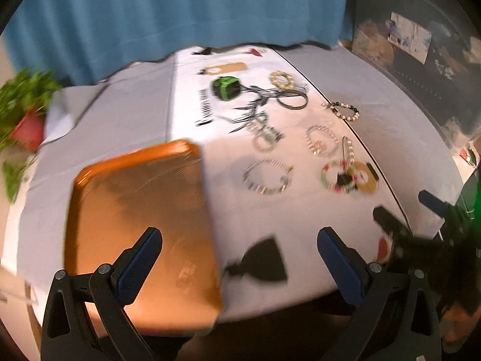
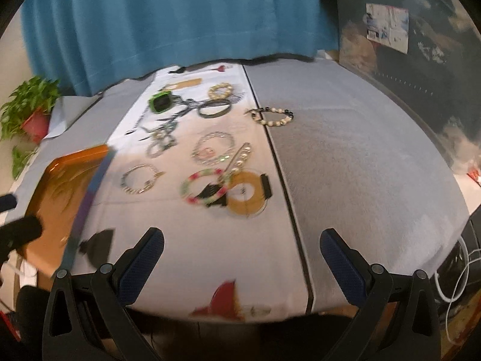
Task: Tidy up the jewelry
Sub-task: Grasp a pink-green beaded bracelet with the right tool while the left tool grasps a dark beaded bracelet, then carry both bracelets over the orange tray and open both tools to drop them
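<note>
A: How are the two tools held?

B: Both hover low over the near edge of the cloth-covered counter [image 2: 360, 162], pointing toward its far edge. The left tool [image 1: 240, 258] has its jaws spread wide and holds nothing; its left finger is over the orange rectangular plastic tray [image 1: 141, 219] at the counter's near left corner. The right tool [image 2: 242, 258] is likewise wide open and empty.

A: And the jewelry?

B: Spread on the white printed cloth strip [image 2: 192, 240] mid-counter: a silver chain bracelet [image 2: 139, 179], a pink-and-green floral bangle [image 2: 204, 186] overlapping a flat mustard-yellow ring [image 2: 247, 194], a black-and-cream beaded bracelet [image 2: 275, 116] just off the strip, and a green square box [image 2: 161, 101] toward the far edge.
</note>
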Tool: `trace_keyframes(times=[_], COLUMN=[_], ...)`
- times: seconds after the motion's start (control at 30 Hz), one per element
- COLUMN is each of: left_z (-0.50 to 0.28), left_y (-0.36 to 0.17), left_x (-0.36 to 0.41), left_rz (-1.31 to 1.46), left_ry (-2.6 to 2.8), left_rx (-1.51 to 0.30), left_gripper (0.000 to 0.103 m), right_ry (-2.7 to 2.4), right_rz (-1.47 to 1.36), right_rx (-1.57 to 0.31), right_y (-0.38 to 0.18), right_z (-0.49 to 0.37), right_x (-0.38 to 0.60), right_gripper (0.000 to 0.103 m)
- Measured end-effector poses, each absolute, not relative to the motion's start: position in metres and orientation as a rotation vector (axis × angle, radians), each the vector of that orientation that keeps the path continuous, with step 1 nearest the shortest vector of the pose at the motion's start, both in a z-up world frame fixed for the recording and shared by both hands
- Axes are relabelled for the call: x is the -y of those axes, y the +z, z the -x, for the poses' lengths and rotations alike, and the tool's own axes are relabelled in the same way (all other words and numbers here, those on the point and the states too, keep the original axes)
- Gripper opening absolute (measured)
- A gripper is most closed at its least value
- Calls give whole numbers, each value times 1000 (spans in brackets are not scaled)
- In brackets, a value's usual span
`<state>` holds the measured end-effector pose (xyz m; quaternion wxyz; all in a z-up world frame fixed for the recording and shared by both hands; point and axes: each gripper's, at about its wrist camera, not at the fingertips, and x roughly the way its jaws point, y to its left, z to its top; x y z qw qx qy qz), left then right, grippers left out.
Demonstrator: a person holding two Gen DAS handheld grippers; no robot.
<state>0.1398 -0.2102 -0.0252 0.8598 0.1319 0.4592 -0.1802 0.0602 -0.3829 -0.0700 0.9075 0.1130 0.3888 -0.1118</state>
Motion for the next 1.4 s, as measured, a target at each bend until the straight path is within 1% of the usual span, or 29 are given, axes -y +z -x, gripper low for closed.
trace_keyframes(times=[0.13,0.2,0.27,0.3,0.33,0.37,0.47,0.5,0.6,0.63,0.67,0.7,0.73,0.8,0.93,1.2,1.4], left_z=[-189,-209,-224,-228,-232,-236,-241,-241,-238,-236,-232,-231,-229,-225,-212,-175,-123], left_y=[-45,-55,-65,-68,-72,-77,-91,-94,-94,-93,-91,-89,-89,-87,-70,-14,28], left_x=[235,242,247,248,250,252,255,255,252,253,255,256,257,257,250,225,191], left_rz=[-308,-310,-313,-320,-333,-352,-386,-392,-361,-367,-376,-382,-374,-332,-265,-168,-125], left_ry=[-384,-400,-426,-439,-447,-451,-464,-467,-494,-505,-528,-541,-555,-579,-588,-610,-605], left_rx=[-1036,-1079,-1109,-1120,-1130,-1141,-1175,-1183,-1161,-1152,-1143,-1150,-1167,-1188,-1146,-1034,-945], left_gripper=[102,100,95,89,82,73,64,64,56,42,15,1,2,2,2,2,2], right_ry=[-251,-261,-267,-271,-274,-276,-284,-292,-322,-340,-326,-303,-296,-265,-241,-240,-191], right_rz=[-238,-249,-250,-248,-246,-244,-230,-221,-179,-163,-152,-131,-121,-153,-224,-211,-171], right_rx=[-827,-844,-853,-854,-853,-855,-871,-866,-851,-844,-821,-825,-844,-858,-854,-763,-722], right_y=[-82,-88,-93,-94,-95,-96,-101,-103,-106,-105,-101,-99,-98,-96,-87,-43,-15], right_z=[-85,-95,-106,-109,-112,-116,-124,-125,-127,-125,-121,-120,-119,-112,-93,-64,-35], right_x=[393,396,398,398,398,398,396,395,392,391,388,384,382,382,388,384,358], right_gripper=[103,103,103,103,103,103,103,103,100,86,46,25,7,7,7,7,7])
